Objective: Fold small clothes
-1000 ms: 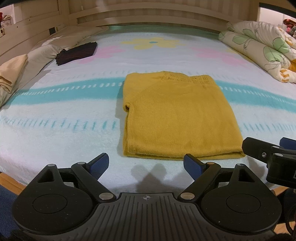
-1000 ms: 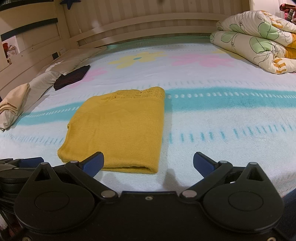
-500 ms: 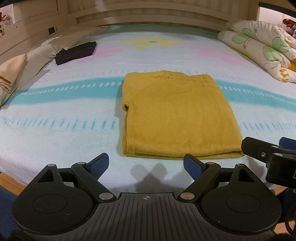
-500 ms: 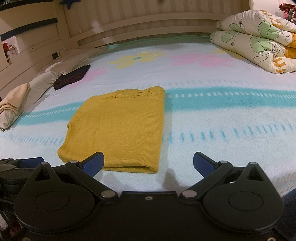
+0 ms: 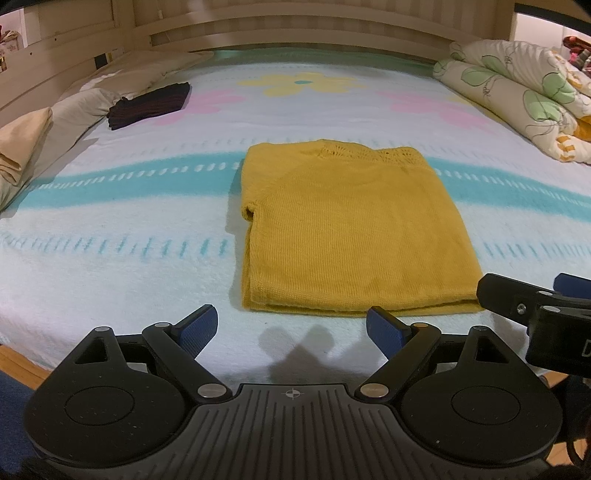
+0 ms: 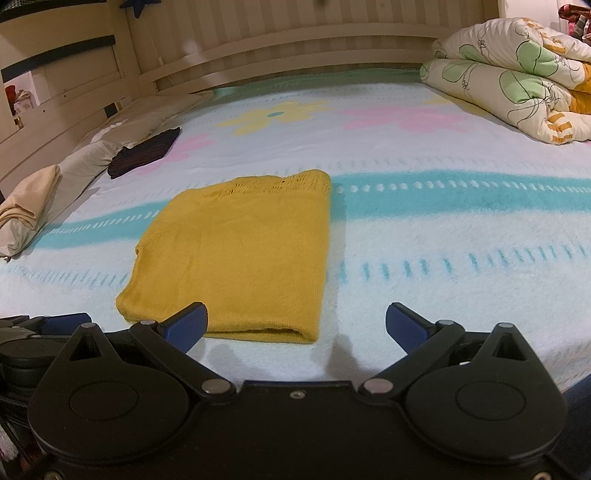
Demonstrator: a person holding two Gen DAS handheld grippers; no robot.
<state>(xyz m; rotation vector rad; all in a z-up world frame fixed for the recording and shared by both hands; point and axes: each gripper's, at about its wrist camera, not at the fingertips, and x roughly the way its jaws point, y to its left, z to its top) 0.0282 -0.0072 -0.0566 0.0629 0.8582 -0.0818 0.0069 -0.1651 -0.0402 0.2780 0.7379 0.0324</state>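
Observation:
A yellow knitted top (image 5: 354, 229) (image 6: 240, 254) lies folded into a flat rectangle on the flowered bed cover (image 5: 129, 258), lace neckline at its far edge. My left gripper (image 5: 291, 328) hovers open just short of the top's near hem, nothing between its blue pads. My right gripper (image 6: 295, 326) is open too, its left pad (image 6: 186, 325) over the top's near right corner, not touching it. The right gripper's side shows at the right edge of the left wrist view (image 5: 535, 314).
A dark folded garment (image 5: 151, 105) lies far left on the bed. Beige pillows (image 5: 22, 147) line the left side by the wooden headboard (image 5: 277, 33). A rolled flowered duvet (image 5: 517, 96) fills the far right. The bed's near edge and wooden floor (image 5: 18, 363) sit below the left gripper.

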